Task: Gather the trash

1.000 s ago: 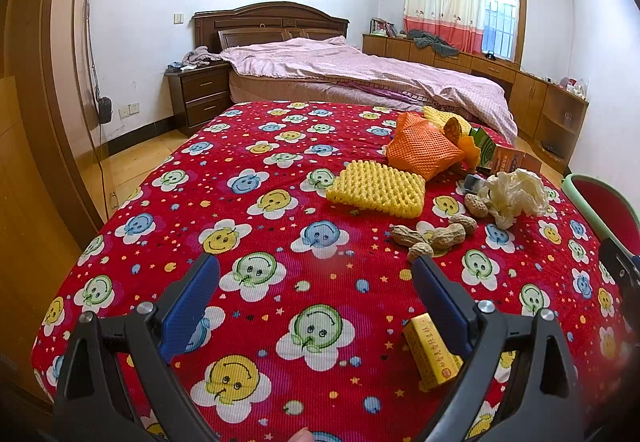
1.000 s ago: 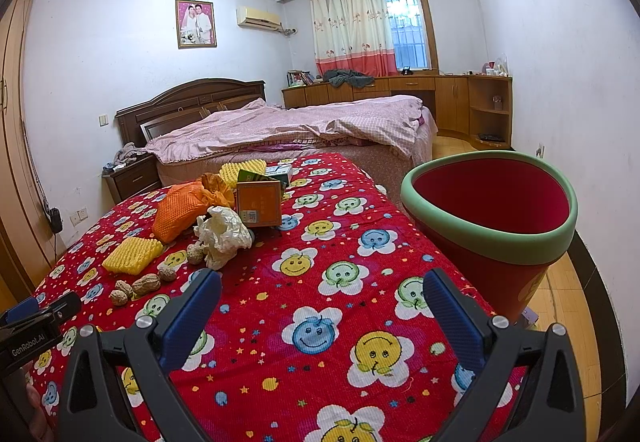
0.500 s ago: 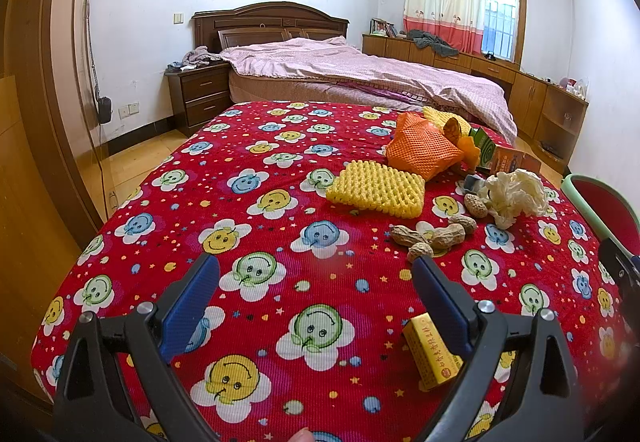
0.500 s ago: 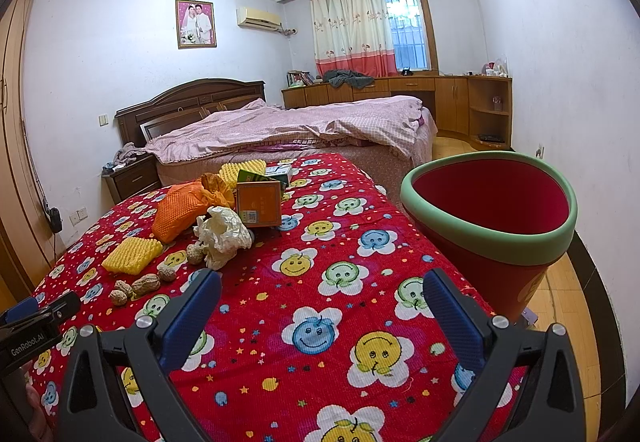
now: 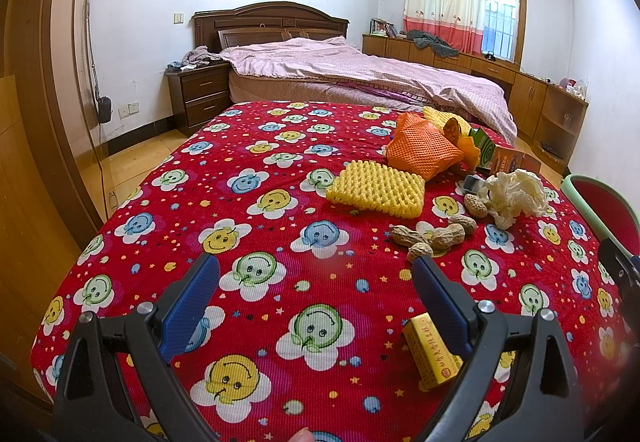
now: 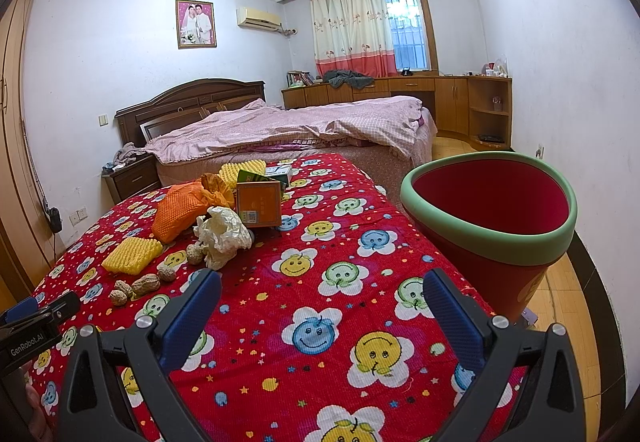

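Nothing has visibly changed over the last second. The left gripper [image 5: 314,266] and right gripper [image 6: 322,278] sit over the same patches of the quilt [image 5: 280,242] as before, with their jaws as wide apart as they were. The yellow box [image 5: 432,350], the peanuts [image 5: 432,236], the tissue [image 5: 512,194] and the bin [image 6: 500,250] fall at the same spots in both views. A very slight drift of either hand might be lost in the fisheye warp, but none shows.
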Action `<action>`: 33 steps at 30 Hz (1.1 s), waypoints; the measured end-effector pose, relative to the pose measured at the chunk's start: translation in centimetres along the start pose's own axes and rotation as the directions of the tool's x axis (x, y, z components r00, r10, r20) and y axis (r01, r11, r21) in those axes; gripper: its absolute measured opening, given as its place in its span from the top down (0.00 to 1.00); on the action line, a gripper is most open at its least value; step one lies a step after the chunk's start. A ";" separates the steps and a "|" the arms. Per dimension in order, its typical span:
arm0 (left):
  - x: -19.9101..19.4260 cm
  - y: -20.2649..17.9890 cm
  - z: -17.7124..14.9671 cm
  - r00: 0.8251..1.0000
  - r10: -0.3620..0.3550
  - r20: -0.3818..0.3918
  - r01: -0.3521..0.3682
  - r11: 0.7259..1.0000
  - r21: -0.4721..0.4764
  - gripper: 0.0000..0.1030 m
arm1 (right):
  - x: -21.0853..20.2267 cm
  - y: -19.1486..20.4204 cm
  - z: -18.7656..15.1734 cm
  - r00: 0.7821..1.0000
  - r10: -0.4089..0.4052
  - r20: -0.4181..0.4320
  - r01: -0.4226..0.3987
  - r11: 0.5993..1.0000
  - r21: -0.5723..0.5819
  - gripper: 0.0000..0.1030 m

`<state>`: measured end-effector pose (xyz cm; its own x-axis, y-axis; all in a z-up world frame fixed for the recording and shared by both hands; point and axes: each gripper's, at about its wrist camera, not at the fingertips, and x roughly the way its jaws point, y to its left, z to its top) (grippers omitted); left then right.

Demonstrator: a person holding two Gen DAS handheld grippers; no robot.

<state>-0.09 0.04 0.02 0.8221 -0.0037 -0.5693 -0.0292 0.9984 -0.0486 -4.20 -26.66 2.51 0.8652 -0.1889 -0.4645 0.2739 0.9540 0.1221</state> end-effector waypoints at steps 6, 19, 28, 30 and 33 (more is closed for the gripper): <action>0.0 0.0 0.0 1.000 -0.001 0.000 0.001 1.000 0.000 0.06 | 0.0 0.0 0.0 1.000 0.000 0.000 0.000 1.000 0.000 0.00; -0.8 0.3 0.0 1.000 -0.010 -0.014 0.010 1.000 -0.023 0.06 | 0.0 -0.4 0.1 1.000 -0.006 -0.031 0.007 1.000 0.011 0.00; -1.1 -1.7 -1.0 0.983 -0.150 -0.109 0.154 0.988 0.023 0.14 | -0.6 -1.8 0.4 0.998 -0.009 -0.068 0.012 0.999 0.053 0.00; -1.1 -2.3 -1.3 0.981 -0.154 -0.122 0.160 0.986 0.042 0.21 | -0.7 -2.1 0.6 0.997 -0.008 -0.075 0.013 0.998 0.058 0.00; -0.8 -2.8 -1.6 0.972 -0.173 -0.158 0.182 0.982 0.049 0.27 | -0.8 -2.0 0.7 0.996 -0.007 -0.085 0.012 0.998 0.059 0.00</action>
<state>-1.58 -2.87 -0.73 0.7144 -0.1850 -0.6748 0.1491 0.9825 -0.1115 -5.11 -28.55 3.28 0.8243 -0.1753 -0.5384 0.3090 0.9361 0.1682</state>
